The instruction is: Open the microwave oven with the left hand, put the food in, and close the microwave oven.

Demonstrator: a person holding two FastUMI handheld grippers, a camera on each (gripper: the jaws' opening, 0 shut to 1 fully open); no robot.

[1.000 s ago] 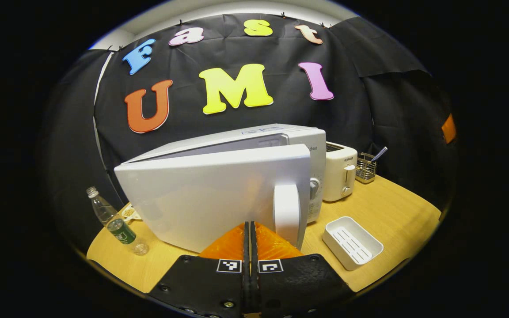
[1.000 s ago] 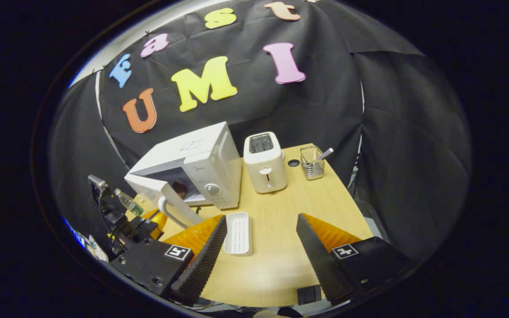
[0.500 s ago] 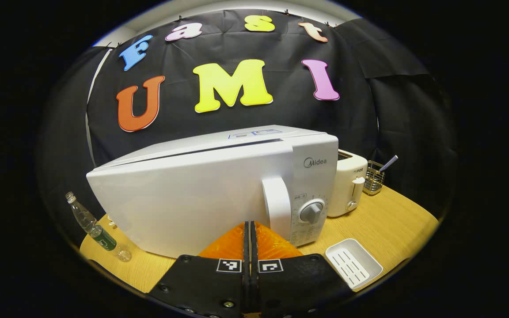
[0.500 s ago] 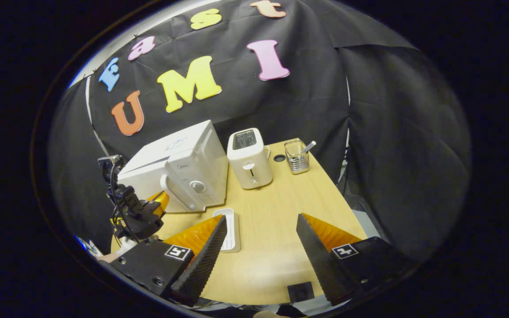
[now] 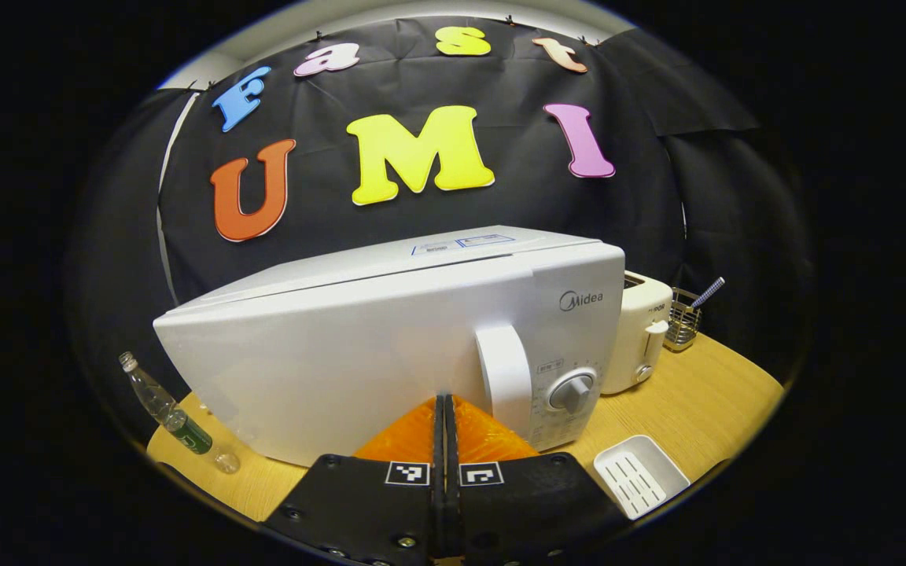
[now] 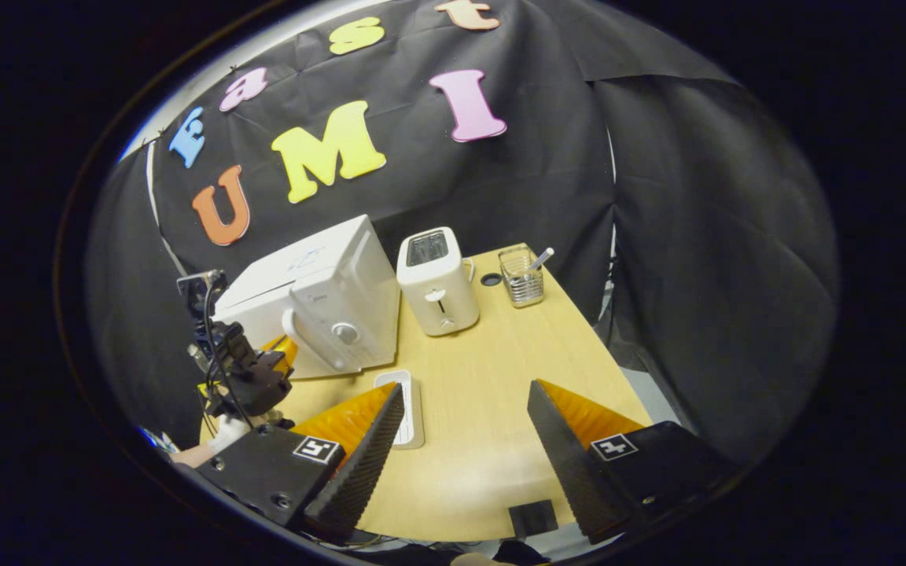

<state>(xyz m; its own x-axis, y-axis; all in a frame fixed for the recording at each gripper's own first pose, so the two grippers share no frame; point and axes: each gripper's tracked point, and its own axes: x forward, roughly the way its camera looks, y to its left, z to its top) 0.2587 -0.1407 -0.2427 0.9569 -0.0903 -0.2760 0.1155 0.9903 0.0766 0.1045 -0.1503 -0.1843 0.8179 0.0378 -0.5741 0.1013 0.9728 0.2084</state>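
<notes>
Left gripper view: one white microwave oven [image 5: 390, 346] stands on the wooden table [image 5: 705, 393], its door flush with the body. One curved white handle [image 5: 504, 377] sits at the door's right edge and one round dial [image 5: 572, 391] lies just to its right. The left gripper [image 5: 445, 409] shows at the bottom with its two fingers pressed together, nothing between them; the tips reach the lower front of the door just left of the handle, though whether they touch it cannot be told. One cream toaster [image 5: 643, 334] stands just right of the oven, and beyond it one wire basket [image 5: 685, 322] holds one striped straw [image 5: 709, 292]. One empty white tray [image 5: 642, 475] lies on the table in front of the oven's right corner. One clear plastic bottle [image 5: 174, 413] lies on its side at the table's left edge. No food can be seen outside the oven.

Right gripper view: the right gripper [image 6: 461, 440] hovers above the table [image 6: 500, 377], its two fingers spread wide apart and empty. Between them lies bare tabletop; the white tray [image 6: 410, 401] lies just beside the left finger. Farther off stand the one microwave oven [image 6: 319, 303] with its door shut, the one toaster [image 6: 437, 283] to its right, and the one wire basket [image 6: 522, 277]. The left gripper [image 6: 268, 369] is at the oven's front lower left, close against the door.
</notes>
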